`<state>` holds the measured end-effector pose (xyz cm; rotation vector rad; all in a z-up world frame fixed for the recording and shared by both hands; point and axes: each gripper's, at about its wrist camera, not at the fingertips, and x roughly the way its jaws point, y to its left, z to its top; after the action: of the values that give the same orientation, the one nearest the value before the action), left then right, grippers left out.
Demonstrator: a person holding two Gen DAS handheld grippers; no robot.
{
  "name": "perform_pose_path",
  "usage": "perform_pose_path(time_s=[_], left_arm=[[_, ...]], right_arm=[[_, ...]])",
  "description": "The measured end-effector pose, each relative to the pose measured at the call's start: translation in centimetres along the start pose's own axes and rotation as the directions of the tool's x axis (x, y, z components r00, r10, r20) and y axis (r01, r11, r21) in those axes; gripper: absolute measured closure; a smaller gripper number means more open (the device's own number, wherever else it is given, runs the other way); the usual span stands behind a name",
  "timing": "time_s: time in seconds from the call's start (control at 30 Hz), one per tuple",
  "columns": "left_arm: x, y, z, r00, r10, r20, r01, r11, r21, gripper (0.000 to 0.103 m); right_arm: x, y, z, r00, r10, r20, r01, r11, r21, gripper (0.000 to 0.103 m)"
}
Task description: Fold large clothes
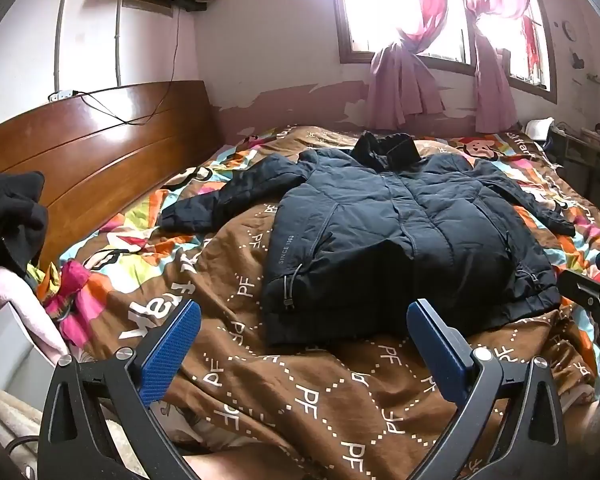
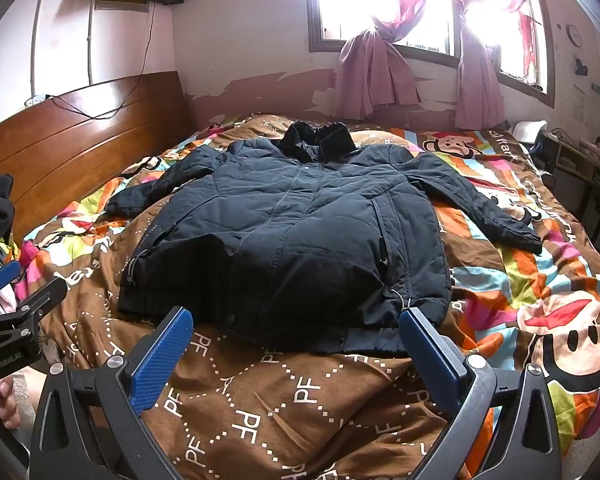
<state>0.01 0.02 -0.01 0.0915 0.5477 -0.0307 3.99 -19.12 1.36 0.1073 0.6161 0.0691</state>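
Jacket (image 2: 300, 216) flat on quilt (image 2: 284, 396), sleeves outspread, grippers apart.

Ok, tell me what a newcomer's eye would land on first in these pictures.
First the dark padded jacket, spread front-up in the middle of the bed with both sleeves out and its collar toward the window. Next the loud cartoon-monkey quilt under it, and the bright window with knotted pink curtains on the far wall. Low in each view, a gripper's blue jaws stand wide open and empty, short of the jacket's hem.

We see a dark navy jacket (image 2: 300, 220), our brown quilt (image 2: 300, 400) with white dotted diamonds, pink curtains (image 2: 372, 76), blue gripper pads (image 1: 172, 352).
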Motion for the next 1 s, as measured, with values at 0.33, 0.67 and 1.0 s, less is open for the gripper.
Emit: perform_pose_path(time_s=[0.33, 0.67, 1.0], left_arm=[[0.01, 0.03, 0.01, 1.000, 0.004, 0.002, -0.004, 1.000, 0.001, 0.002], [-0.05, 0.06, 0.01, 1.000, 0.007, 0.003, -0.007, 1.000, 0.002, 0.002], [0.08, 0.39, 0.20, 1.000, 0.008, 0.005, -0.008, 1.000, 0.004, 0.002]], right_arm=[[-0.09, 0.06, 0.00, 1.000, -0.002, 0.001, 0.002, 1.000, -0.003, 0.000], [-0.10, -0.02, 0.00, 1.000, -0.001, 0.001, 0.001, 1.000, -0.002, 0.000], [-0.17, -0.04, 0.02, 1.000, -0.001, 0.002, 0.001, 1.000, -0.002, 0.000]])
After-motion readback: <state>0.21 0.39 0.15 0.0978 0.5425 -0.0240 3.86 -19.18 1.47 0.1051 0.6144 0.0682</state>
